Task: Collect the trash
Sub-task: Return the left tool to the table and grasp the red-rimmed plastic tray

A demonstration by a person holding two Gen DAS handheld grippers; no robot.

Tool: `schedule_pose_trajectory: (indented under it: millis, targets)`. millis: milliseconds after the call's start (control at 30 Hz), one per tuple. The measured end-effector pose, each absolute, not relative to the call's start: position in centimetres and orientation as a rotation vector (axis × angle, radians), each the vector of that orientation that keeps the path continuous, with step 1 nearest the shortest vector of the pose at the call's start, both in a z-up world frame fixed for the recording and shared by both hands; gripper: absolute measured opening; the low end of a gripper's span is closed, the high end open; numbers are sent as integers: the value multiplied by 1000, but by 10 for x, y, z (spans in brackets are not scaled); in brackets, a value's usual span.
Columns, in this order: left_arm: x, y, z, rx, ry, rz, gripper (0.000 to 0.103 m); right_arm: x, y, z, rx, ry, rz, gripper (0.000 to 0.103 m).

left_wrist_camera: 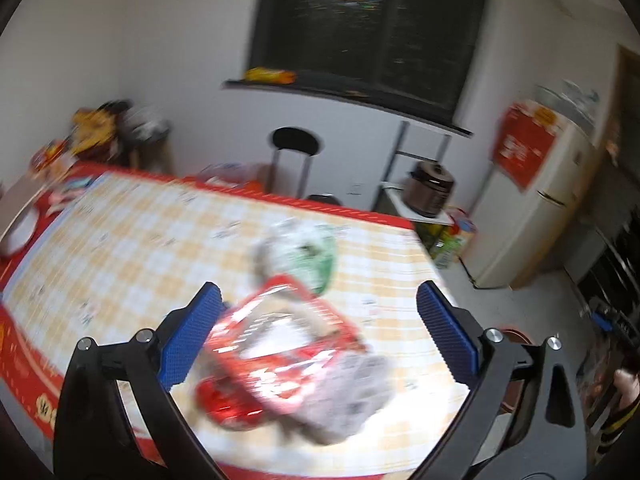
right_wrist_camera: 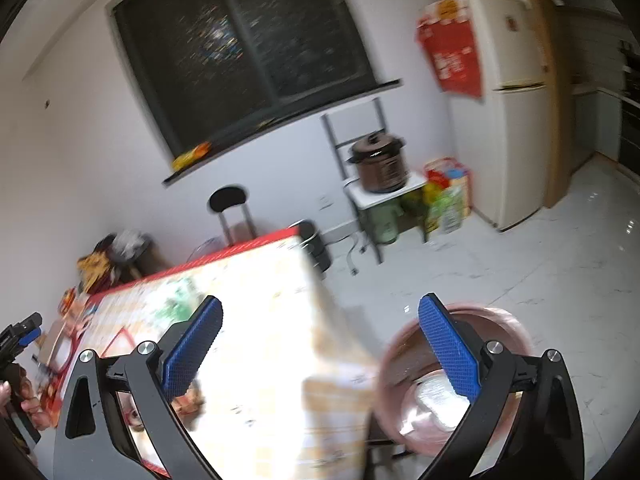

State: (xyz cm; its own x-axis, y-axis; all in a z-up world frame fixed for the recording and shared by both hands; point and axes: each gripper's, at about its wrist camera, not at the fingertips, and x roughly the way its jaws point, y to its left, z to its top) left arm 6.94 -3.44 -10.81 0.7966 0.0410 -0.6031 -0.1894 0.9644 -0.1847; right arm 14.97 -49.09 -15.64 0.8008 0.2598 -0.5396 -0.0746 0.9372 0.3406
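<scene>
A red and clear snack wrapper (left_wrist_camera: 280,344) lies on the checked table (left_wrist_camera: 132,240), over a grey crumpled wrapper (left_wrist_camera: 352,392). A green and white wrapper (left_wrist_camera: 308,256) lies just beyond them. My left gripper (left_wrist_camera: 320,336) is open above the red wrapper, with its blue pads (left_wrist_camera: 192,336) on either side. My right gripper (right_wrist_camera: 320,348) is open and empty over the table's right edge. A pink bin (right_wrist_camera: 452,380) stands on the floor below it, with clear trash (right_wrist_camera: 436,400) inside. Both views are blurred.
Plates and snack packets (left_wrist_camera: 48,160) sit at the table's far left end. A black stool (left_wrist_camera: 296,144), a rack with a brown cooker (right_wrist_camera: 380,164) and a fridge (right_wrist_camera: 516,92) stand along the far wall. The white floor (right_wrist_camera: 540,280) opens to the right.
</scene>
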Motion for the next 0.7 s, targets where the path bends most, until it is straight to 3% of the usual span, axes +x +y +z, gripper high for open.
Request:
schedule_pose_trajectory:
  millis: [133,267,600,700]
  targets:
    - [58,22,-127,-310,663,155,94,158,-431,-152,266,648,234,97]
    - [65,66,-157,-381,728,116,80,160,-383,-148,238,659,256,97]
    - [136,66,-224,-266,911,-178,59,152,-299,-151,183,714,202,97]
    - [159,60,-240,-215,957,-261,59,145,-288,-156,202,720,158,97]
